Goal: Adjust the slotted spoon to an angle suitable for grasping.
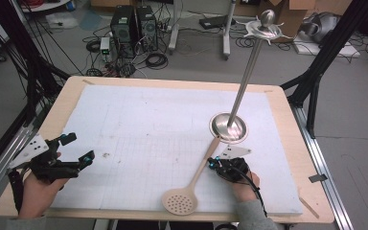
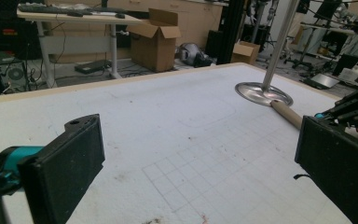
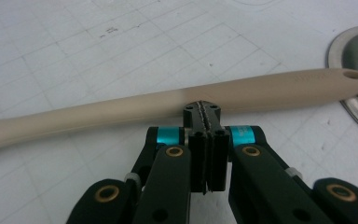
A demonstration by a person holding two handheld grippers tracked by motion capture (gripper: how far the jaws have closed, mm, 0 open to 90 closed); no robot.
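A beige slotted spoon (image 1: 191, 184) lies on the white mat, its perforated head (image 1: 179, 200) near the front edge. The end of its handle touches the round base (image 1: 228, 128) of a metal stand. My right gripper (image 1: 214, 163) is shut with nothing between its jaws. In the right gripper view its closed tips (image 3: 207, 111) rest against the side of the spoon handle (image 3: 121, 109). My left gripper (image 1: 78, 148) is at the left of the mat, open and empty; its jaws (image 2: 200, 163) stand wide apart. The spoon handle (image 2: 286, 113) and the right gripper (image 2: 354, 107) appear in the left gripper view.
The stand's pole (image 1: 247, 76) rises from the base to a hooked top (image 1: 263, 28). The white mat (image 1: 148, 115) covers a wooden table (image 1: 287, 124). Black frame legs (image 1: 316, 67), computers and cables stand beyond the table.
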